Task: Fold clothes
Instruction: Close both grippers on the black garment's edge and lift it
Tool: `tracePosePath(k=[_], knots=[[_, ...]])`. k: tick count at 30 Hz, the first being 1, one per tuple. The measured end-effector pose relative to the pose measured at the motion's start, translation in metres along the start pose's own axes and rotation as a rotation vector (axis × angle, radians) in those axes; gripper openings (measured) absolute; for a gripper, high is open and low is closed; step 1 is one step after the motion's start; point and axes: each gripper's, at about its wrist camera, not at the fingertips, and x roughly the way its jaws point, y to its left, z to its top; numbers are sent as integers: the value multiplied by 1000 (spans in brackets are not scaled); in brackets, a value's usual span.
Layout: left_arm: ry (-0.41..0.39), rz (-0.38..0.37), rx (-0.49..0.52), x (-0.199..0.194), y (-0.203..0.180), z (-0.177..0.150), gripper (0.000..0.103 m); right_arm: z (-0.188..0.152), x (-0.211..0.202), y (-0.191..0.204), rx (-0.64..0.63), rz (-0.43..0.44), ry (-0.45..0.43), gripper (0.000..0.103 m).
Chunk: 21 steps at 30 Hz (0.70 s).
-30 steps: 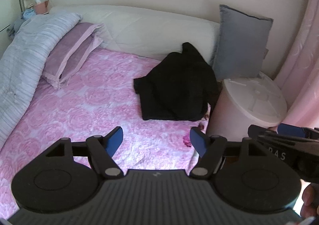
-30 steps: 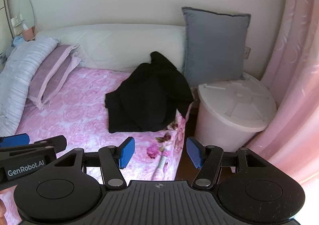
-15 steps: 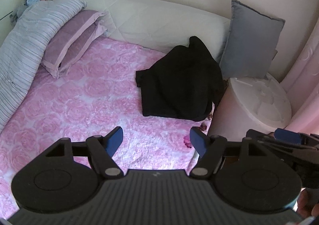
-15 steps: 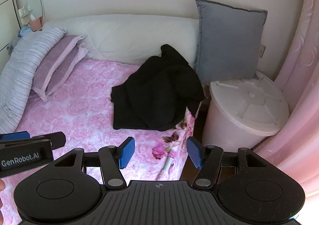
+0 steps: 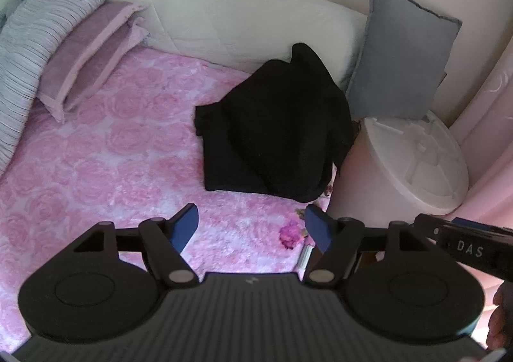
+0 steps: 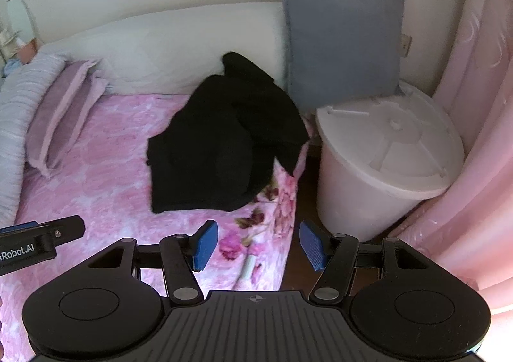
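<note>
Crumpled black cloth garment (image 5: 272,134) at frame centre, ahead of my left gripper (image 5: 251,227); right gripper (image 6: 259,245) similarly near; both fingers wide, empty.

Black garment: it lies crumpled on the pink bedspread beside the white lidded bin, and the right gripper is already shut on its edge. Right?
Not quite. The black garment does lie crumpled on the pink bedspread beside the white lidded bin, but the right gripper is open and short of it, touching nothing, as the right wrist view shows.
</note>
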Motion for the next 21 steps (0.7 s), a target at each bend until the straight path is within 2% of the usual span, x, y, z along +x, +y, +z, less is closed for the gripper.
tracePosePath(k=[8,11,16,21], knots=[[71,-10,17,54,-1,27,70,24,44,-8,-8,-45,27,61],[101,-16,26,72,2,38,70,32,61,-8,-17,-60,8,61],[105,-12,66,97,2,53,70,46,87,-11,-21,-54,-14,61],[141,-22,65,130,2,66,67,59,117,-16,-31,-43,40,61]])
